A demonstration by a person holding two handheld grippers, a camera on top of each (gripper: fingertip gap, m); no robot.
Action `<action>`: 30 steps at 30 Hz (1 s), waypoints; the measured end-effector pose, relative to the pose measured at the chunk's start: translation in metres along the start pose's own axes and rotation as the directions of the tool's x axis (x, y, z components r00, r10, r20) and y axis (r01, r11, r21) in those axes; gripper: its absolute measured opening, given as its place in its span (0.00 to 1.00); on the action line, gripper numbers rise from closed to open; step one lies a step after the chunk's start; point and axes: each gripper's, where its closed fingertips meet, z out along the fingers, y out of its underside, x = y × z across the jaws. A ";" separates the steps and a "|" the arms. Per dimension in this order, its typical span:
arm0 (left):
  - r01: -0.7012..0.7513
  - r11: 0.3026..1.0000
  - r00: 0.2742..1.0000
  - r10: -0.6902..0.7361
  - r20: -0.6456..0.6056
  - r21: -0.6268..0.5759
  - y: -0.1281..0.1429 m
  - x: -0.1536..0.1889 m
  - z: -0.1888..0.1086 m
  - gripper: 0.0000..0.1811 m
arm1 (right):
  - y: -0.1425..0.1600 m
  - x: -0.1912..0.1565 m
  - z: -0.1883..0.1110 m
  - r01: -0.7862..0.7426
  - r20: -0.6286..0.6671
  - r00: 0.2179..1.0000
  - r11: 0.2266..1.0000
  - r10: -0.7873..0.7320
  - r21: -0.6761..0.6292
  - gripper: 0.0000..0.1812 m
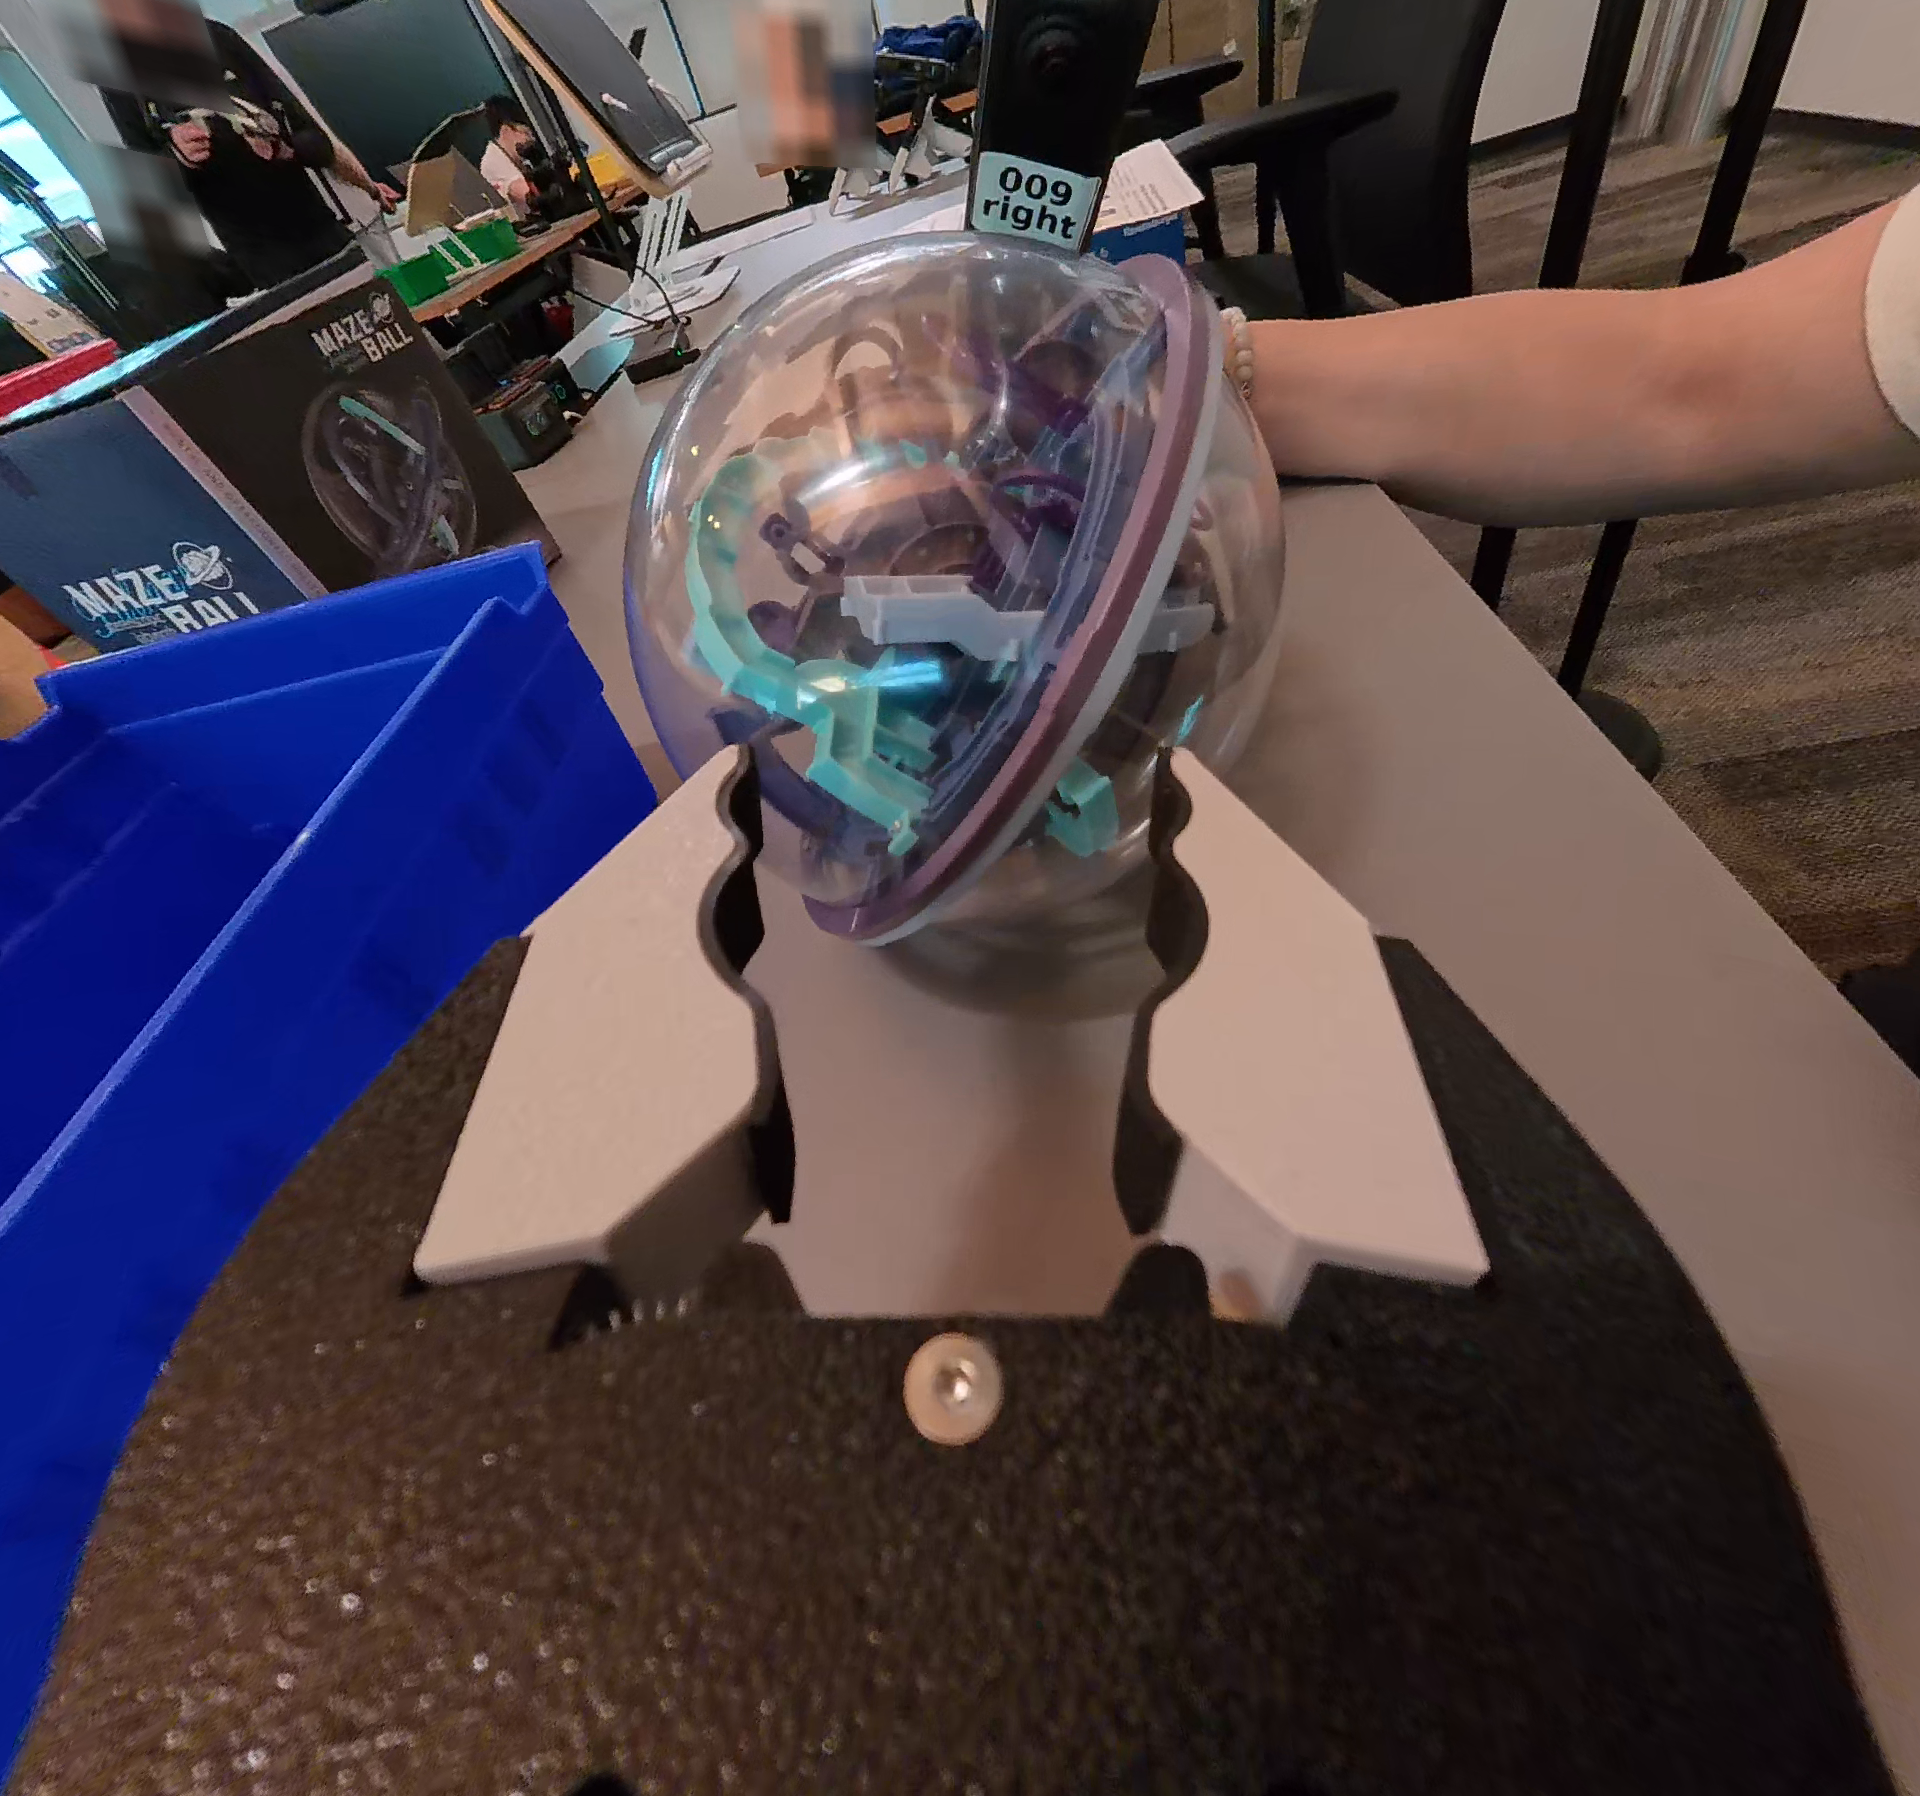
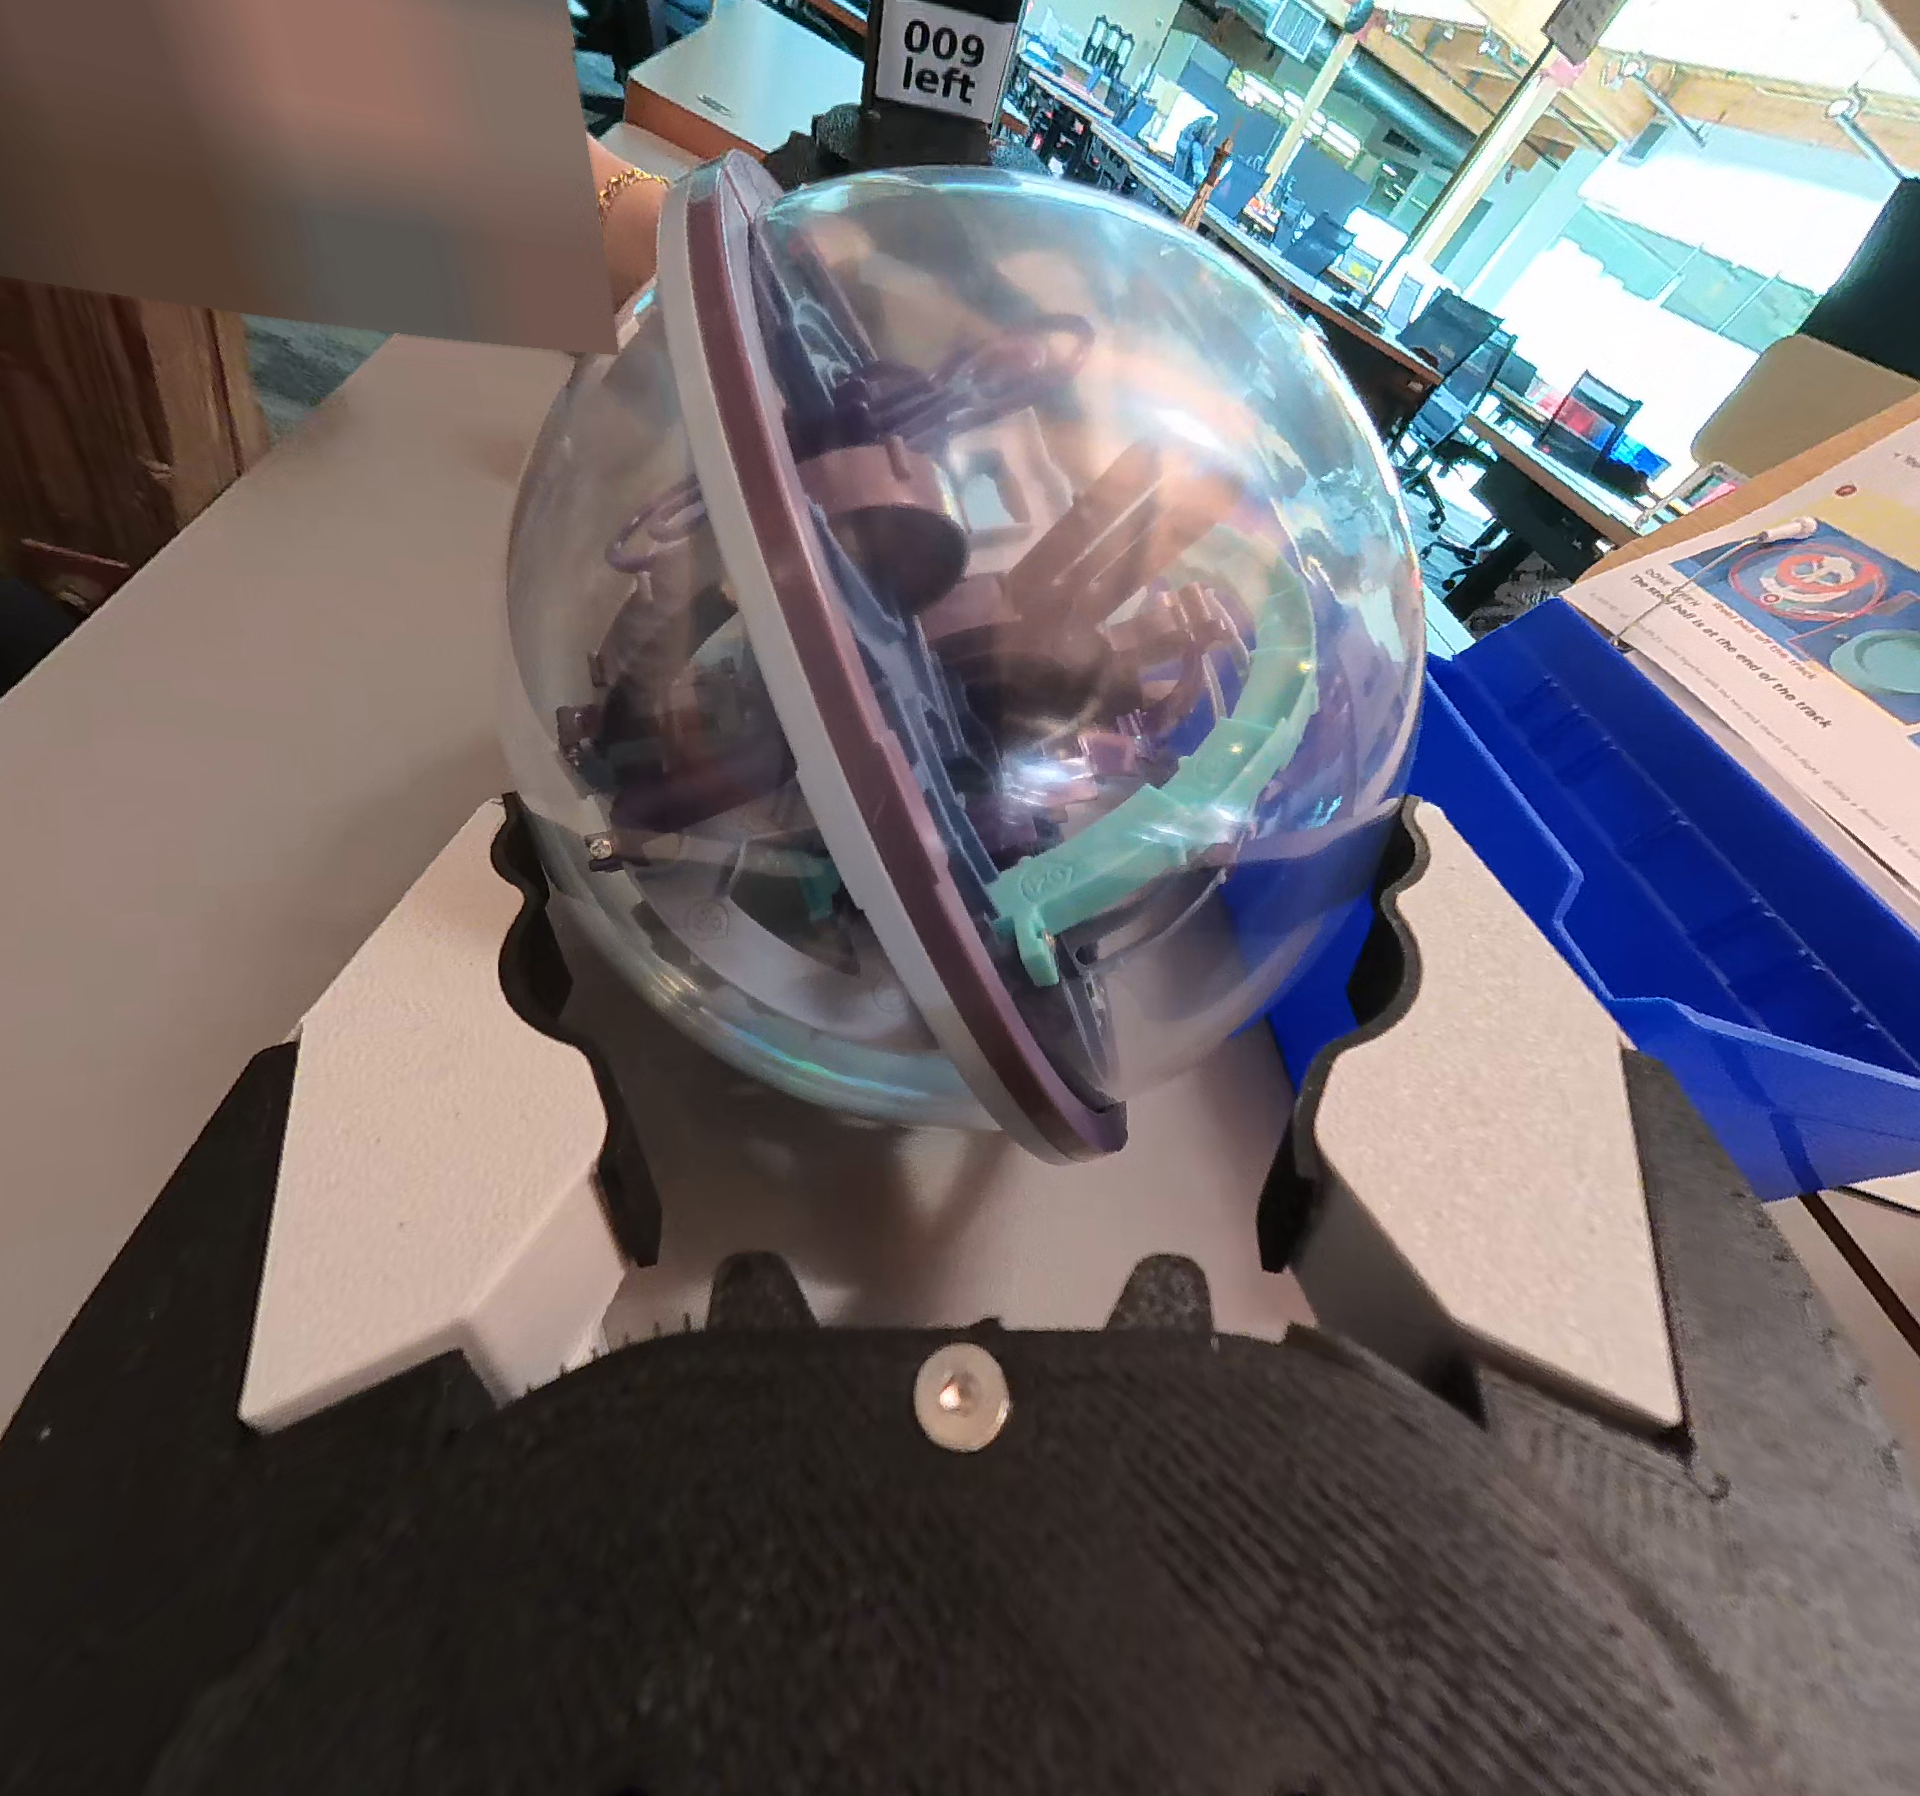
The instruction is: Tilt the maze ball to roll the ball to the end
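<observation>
Resting on a pale grey surface [image 1: 1475, 811], the scene holds, at its left side in the left wrist view, a big blue bin [image 1: 260, 863] with stepped inner walls; its inside shows only partly and I cannot tell what it holds. Beyond the bin, farther off, stands a dark printed box [image 1: 260, 458] picturing a sphere. In the right wrist view the same blue bin [image 2: 1662, 863] sits on the right, with printed sheets [image 2: 1787, 645] lying against its far rim. Between both tools sits the maze ball [image 1: 935, 583], a clear sphere whose purple seam ring runs at a steep slant; inside it are teal, purple and grey tracks, and the small rolling ball cannot be made out. The sphere's underside appears to be just above or touching the surface, which I cannot tell. The left tongs [image 1: 956, 863] are spread wide, their dark wavy pads on either side of the lower near part of the sphere. The right tongs [image 2: 956, 915] are likewise spread wide and cradle the maze ball [image 2: 935, 666] from the opposite side. A bare forearm [image 1: 1558, 406] reaches in from the right behind the sphere.
</observation>
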 end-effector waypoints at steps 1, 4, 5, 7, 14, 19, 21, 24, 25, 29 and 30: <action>0.001 1.000 1.000 -0.001 0.000 -0.001 0.000 0.000 0.000 0.40 | 0.000 0.000 0.000 -0.002 0.000 1.000 1.000 0.002 0.001 0.84; 0.016 1.000 1.000 -0.016 -0.002 0.010 0.000 -0.001 0.000 0.40 | 0.000 0.001 0.000 -0.012 -0.002 1.000 1.000 0.012 0.000 0.84; 0.021 1.000 1.000 -0.021 -0.003 0.012 0.000 -0.001 0.000 0.39 | 0.001 0.001 0.000 -0.016 -0.003 1.000 1.000 0.016 -0.005 0.84; 0.022 1.000 1.000 -0.022 -0.004 0.021 -0.001 -0.001 -0.001 0.39 | 0.002 0.000 0.000 -0.018 -0.005 1.000 0.999 0.018 -0.029 0.84; 0.028 0.999 1.000 -0.028 -0.002 0.034 -0.002 -0.003 -0.002 0.39 | 0.005 0.001 0.001 -0.029 -0.018 0.999 0.998 0.028 -0.062 0.84; 0.033 0.997 0.999 -0.034 0.017 0.066 -0.006 -0.008 -0.006 0.38 | 0.017 0.005 0.004 -0.041 -0.048 0.998 0.989 0.035 -0.143 0.83; 0.034 0.997 0.999 -0.035 0.019 0.075 -0.007 -0.009 -0.008 0.37 | 0.020 0.006 0.005 -0.033 -0.060 0.998 0.985 0.023 -0.170 0.83; 0.038 0.996 0.999 -0.040 0.017 0.085 -0.008 -0.010 -0.009 0.38 | 0.021 0.007 0.007 -0.030 -0.071 0.997 0.980 0.016 -0.195 0.83; 0.043 0.995 0.999 -0.044 0.015 0.087 -0.007 -0.010 -0.009 0.38 | 0.021 0.007 0.007 -0.031 -0.072 0.997 0.980 0.018 -0.198 0.83; 0.047 0.995 0.999 -0.048 0.010 0.087 -0.006 -0.011 -0.010 0.38 | 0.021 0.007 0.008 -0.032 -0.076 0.997 0.979 0.017 -0.204 0.83; 0.047 0.995 0.999 -0.048 0.010 0.086 -0.006 -0.011 -0.011 0.37 | 0.021 0.007 0.008 -0.031 -0.079 0.997 0.978 0.015 -0.207 0.83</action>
